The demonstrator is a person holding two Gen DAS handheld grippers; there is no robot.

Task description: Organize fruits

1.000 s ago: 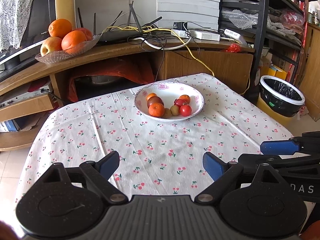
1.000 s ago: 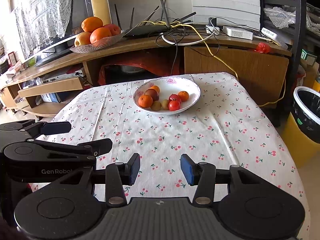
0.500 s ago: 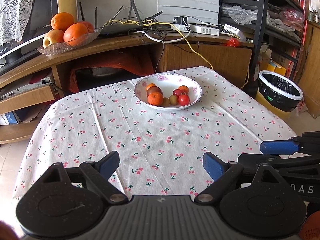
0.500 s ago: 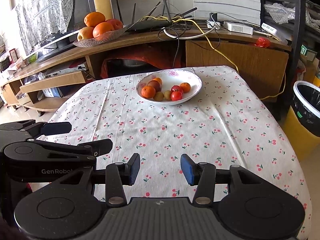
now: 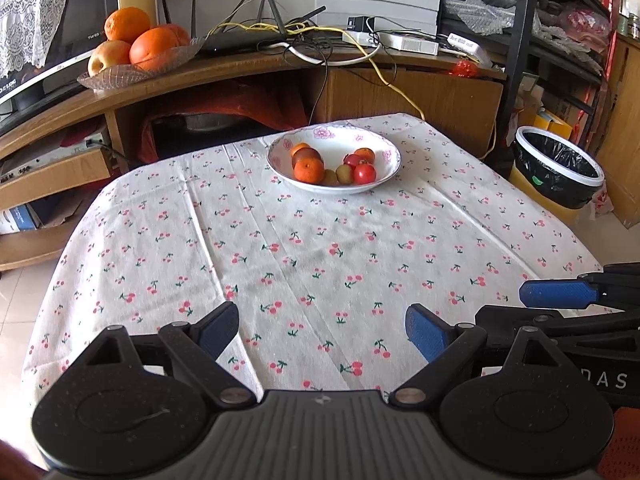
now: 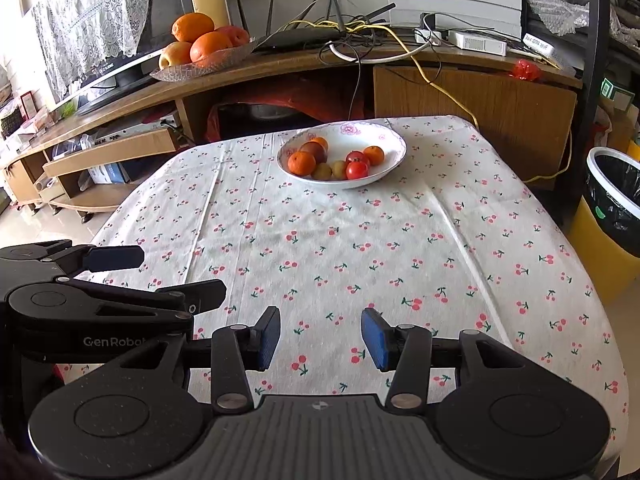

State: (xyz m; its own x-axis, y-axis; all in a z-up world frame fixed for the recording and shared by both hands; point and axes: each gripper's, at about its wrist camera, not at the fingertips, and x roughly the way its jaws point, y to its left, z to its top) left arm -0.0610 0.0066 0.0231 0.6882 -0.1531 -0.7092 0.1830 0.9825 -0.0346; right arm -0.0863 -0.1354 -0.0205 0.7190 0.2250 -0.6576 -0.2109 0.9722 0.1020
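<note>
Honestly, left wrist view: my left gripper [image 5: 322, 334] hangs spread and empty over the table's near edge, the white flower-rimmed ceramic bowl [image 5: 390, 162] of fruit near the far edge.

Right wrist view: right gripper [image 6: 320, 338] likewise apart and empty. Round fruit could roll off the cherry-print tablecloth [image 6: 360, 256] if pinched off-centre.

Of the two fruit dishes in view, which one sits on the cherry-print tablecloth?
The white floral bowl holding small oranges and tomatoes sits on the tablecloth. The clear glass dish with large oranges and an apple rests on the wooden shelf behind.
</note>
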